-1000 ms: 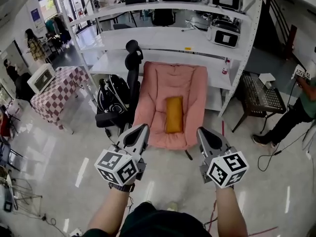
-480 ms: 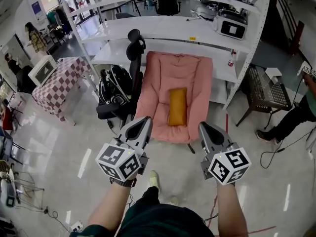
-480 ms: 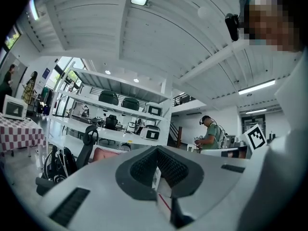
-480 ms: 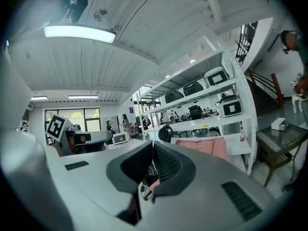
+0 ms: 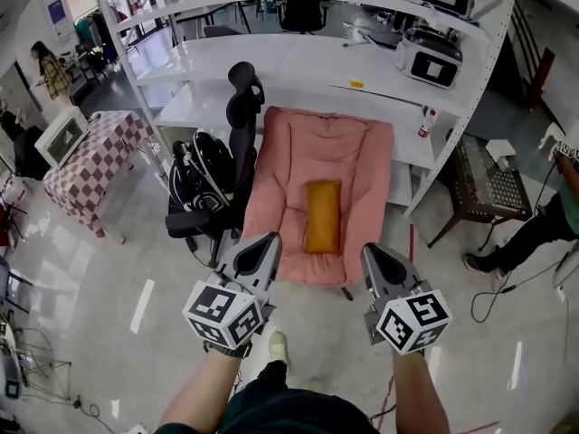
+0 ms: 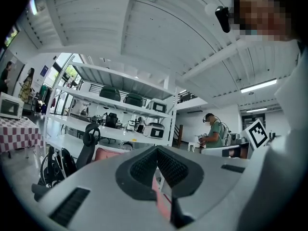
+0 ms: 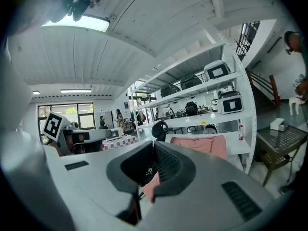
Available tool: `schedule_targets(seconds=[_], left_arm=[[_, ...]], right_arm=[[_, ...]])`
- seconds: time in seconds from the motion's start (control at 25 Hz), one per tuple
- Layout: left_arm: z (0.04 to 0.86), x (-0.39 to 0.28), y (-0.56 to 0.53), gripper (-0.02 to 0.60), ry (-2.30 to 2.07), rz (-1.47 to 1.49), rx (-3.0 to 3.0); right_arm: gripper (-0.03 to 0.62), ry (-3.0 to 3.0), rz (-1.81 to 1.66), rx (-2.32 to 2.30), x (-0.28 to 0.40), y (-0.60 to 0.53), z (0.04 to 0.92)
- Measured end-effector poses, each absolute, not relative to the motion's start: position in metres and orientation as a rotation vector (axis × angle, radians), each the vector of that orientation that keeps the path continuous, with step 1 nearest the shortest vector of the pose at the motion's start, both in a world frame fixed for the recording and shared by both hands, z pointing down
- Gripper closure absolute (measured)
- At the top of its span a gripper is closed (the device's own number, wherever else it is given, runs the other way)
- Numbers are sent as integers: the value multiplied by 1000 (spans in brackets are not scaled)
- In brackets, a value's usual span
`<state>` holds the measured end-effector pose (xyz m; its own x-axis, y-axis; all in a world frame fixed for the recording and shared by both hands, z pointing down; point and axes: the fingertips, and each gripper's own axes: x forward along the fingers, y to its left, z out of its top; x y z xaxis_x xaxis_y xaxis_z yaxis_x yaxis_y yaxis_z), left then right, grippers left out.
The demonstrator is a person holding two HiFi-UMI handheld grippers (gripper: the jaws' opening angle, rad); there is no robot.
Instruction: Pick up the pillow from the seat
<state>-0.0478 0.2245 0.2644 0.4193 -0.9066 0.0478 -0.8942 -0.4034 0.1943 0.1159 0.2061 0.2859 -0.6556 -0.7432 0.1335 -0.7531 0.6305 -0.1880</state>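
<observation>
An orange-yellow oblong pillow (image 5: 322, 216) lies lengthwise in the middle of a pink padded lounge chair (image 5: 361, 165) that stands on the floor below white shelving. My left gripper (image 5: 269, 242) is held in the air before the chair's near left corner, jaws shut, nothing between them. My right gripper (image 5: 372, 253) hovers before the near right corner, also shut and empty. Both are short of the pillow and apart from it. In the left gripper view (image 6: 156, 150) and the right gripper view (image 7: 153, 146) the black pads meet; the pink chair (image 7: 202, 145) shows beyond them.
A black office chair (image 5: 231, 152) with a black bag stands right beside the pink chair's left side. White shelving (image 5: 298, 61) with boxes rises behind. A wire side table (image 5: 488, 183) and a person (image 5: 552, 211) are at the right, a checkered table (image 5: 86, 156) at the left.
The view has drawn closer to the pink chair; the chair and pillow sit a little larger and lower. Both grippers stay shut in front of it.
</observation>
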Motion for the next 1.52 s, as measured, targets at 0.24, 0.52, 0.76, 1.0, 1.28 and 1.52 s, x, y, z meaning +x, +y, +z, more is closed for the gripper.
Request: schedule_targets(seconds=[0.24,0.52,0.76,1.0,1.28,1.52], left_arm=[[289,-82,161,576,-1528,-75,2484],[321,-120,99,577,-1434,-46,2490],[343,-136,63,575,-1382,-30,2480],[366,-136,28,577,-1376,-36,2450],[397,-116,-47,577,-1417,22,2410],[433,-107,-94,577,-1428,82,2366]], right_arm=[[589,-2725,398,1318,79,148,309],[588,-2640,442,1381,37,88,336],[588,-2569,474,1383,17,60,364],[586,-2522,510,1376,16,27,391],[574,-2471,557,1305,31,-50,437],[539,-2438,630,1227,34,-103,486]])
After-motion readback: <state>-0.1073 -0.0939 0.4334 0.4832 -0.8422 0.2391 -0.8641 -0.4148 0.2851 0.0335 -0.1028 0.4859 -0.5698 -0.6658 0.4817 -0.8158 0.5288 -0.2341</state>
